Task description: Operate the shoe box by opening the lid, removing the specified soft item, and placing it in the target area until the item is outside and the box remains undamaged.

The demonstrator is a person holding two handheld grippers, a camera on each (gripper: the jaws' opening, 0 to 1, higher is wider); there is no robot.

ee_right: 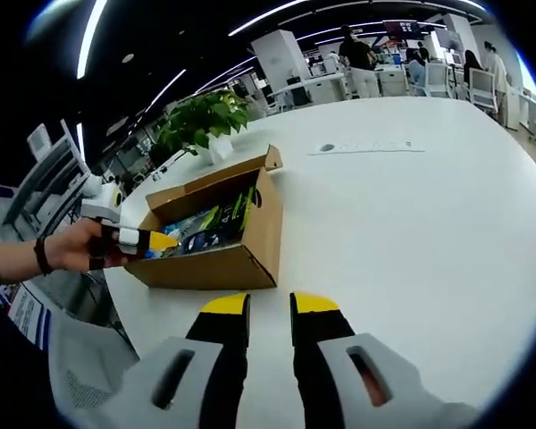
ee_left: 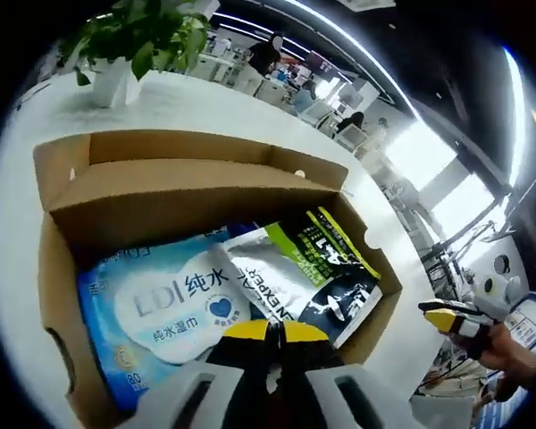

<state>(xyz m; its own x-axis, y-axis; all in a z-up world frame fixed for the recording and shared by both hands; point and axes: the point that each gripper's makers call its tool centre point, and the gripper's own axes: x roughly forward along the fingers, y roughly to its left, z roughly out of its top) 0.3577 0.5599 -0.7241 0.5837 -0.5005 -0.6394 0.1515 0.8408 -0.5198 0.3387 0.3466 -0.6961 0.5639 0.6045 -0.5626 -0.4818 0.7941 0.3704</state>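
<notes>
In the left gripper view we look down into the open cardboard shoe box [ee_left: 196,188], which sits on the white table [ee_left: 188,103]. At its far side the lid flap [ee_left: 192,148] is folded back and stands up behind the opening. On the left of the box floor lies a soft blue-and-white pack of wet wipes [ee_left: 165,308], flat and printed with large characters and a blue heart. Just to its right, overlapping its edge, lies a black, white and lime-green pouch [ee_left: 308,273], tilted toward the box's right wall. Our left gripper [ee_left: 268,332] hangs over the near edge of the box, its yellow-tipped jaws pressed close together with only a thin slit between them and nothing caught there; the tips sit above the seam where the wipes and the pouch meet. Beyond the box, at the far left of the table, stands a potted plant [ee_left: 129,45] in a white pot. At the far right our right gripper [ee_left: 460,320] shows, held off the side of the table.

In the right gripper view a hand [ee_right: 67,250] at the left holds the left gripper [ee_right: 156,241] at the box's near end. The shoe box [ee_right: 219,237] lies well ahead, with the plant [ee_right: 201,121] behind it. Our right gripper [ee_right: 270,308] hovers over bare table, well apart from the box, its jaws slightly parted and holding nothing.
</notes>
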